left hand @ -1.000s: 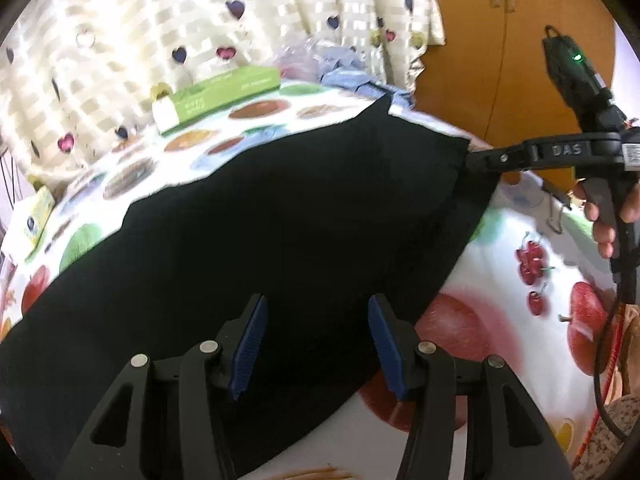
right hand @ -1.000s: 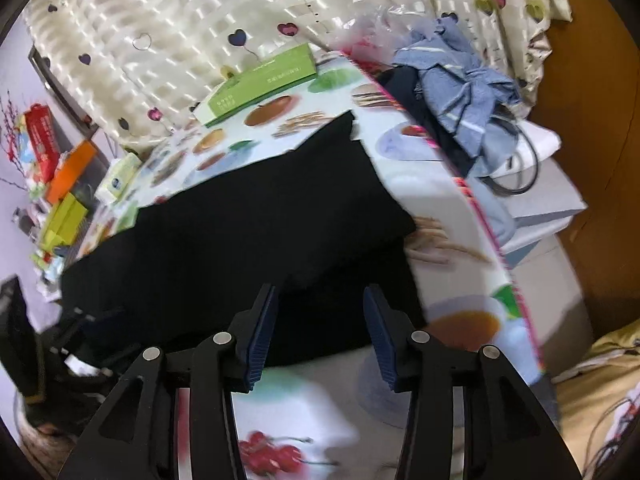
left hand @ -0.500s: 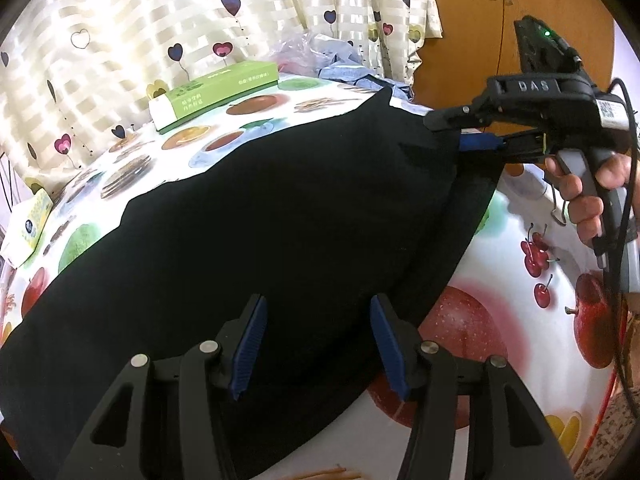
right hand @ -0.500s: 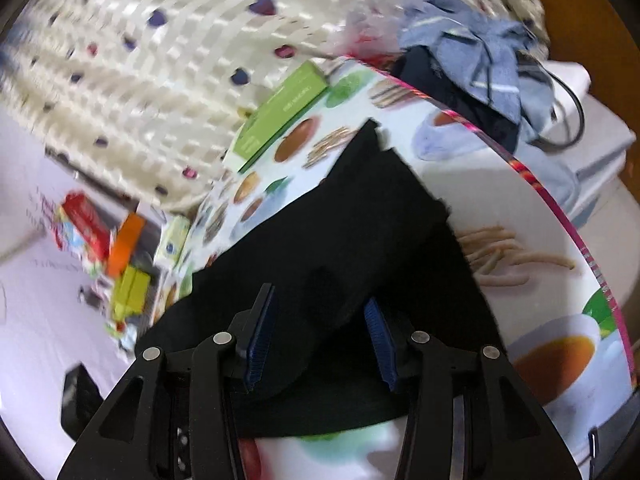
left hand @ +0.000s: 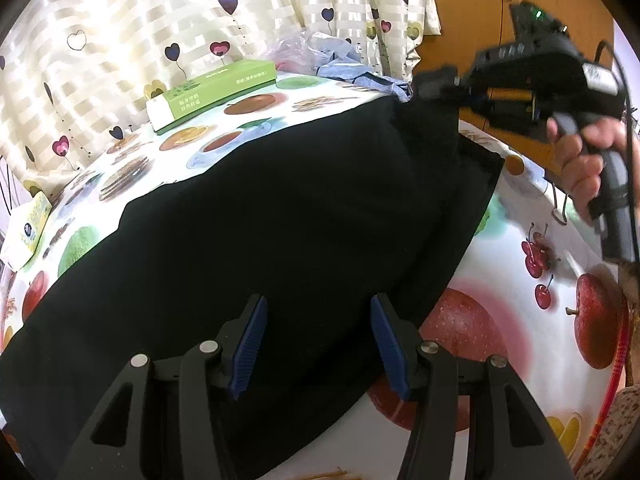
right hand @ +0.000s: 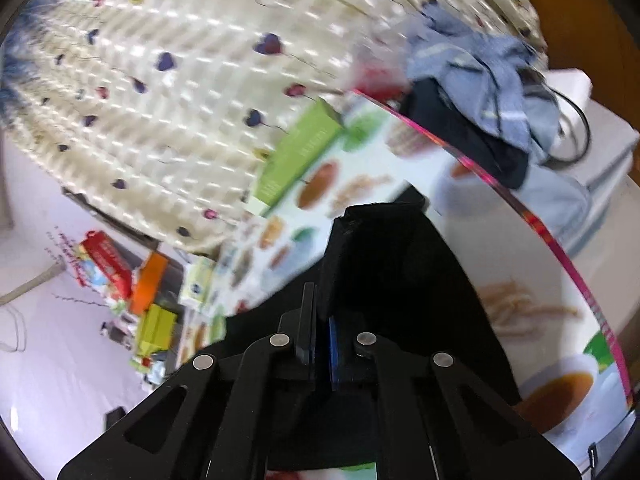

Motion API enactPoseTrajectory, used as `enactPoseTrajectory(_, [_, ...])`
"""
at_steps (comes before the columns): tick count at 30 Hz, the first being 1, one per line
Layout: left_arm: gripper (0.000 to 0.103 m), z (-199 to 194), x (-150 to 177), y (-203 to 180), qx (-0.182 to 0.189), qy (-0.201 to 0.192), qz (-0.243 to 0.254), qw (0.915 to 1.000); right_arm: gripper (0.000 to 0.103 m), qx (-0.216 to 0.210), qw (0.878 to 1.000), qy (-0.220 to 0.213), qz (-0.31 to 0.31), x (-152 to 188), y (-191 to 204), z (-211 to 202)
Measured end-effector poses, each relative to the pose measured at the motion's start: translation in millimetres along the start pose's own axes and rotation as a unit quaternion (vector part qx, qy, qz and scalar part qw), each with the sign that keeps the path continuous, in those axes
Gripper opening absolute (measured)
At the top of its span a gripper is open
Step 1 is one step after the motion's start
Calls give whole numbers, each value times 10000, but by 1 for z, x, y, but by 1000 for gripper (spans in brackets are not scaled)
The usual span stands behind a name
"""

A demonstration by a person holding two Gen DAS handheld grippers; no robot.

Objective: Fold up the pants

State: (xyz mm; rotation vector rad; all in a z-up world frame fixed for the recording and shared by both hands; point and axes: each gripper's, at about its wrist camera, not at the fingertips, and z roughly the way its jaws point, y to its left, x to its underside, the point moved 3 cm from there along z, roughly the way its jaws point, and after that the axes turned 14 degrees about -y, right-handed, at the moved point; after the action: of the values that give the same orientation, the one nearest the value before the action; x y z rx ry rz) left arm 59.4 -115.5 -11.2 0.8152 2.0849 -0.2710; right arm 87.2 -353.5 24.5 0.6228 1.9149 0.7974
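Closing within the last half second, right gripper (right hand: 320,344) now pinches a corner of the black pants (left hand: 260,232) lying on the counter (left hand: 520,280), fold begun; left gripper (left hand: 316,340) open above them

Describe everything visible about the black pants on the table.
The black pants are plain, matte, soft cloth, spread mostly flat across the fruit-print tablecloth, reaching toward the green box. One far corner is pinched and raised off the table by the right hand-held gripper, whose jaws have just closed on it. The left hand-held gripper hovers open over the near edge, apparently without touching.
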Motion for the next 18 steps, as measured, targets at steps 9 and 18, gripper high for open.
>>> enactPoseTrajectory(9, [57,-6,-2,-7,141,-53,75,9999,4,-248,9994,-156,-163,-21,26,1])
enactPoseTrajectory(18, [23,-2,-4,-7,-15,46,190,9998,4,-236,9996,-147,-103,-20,16,-5])
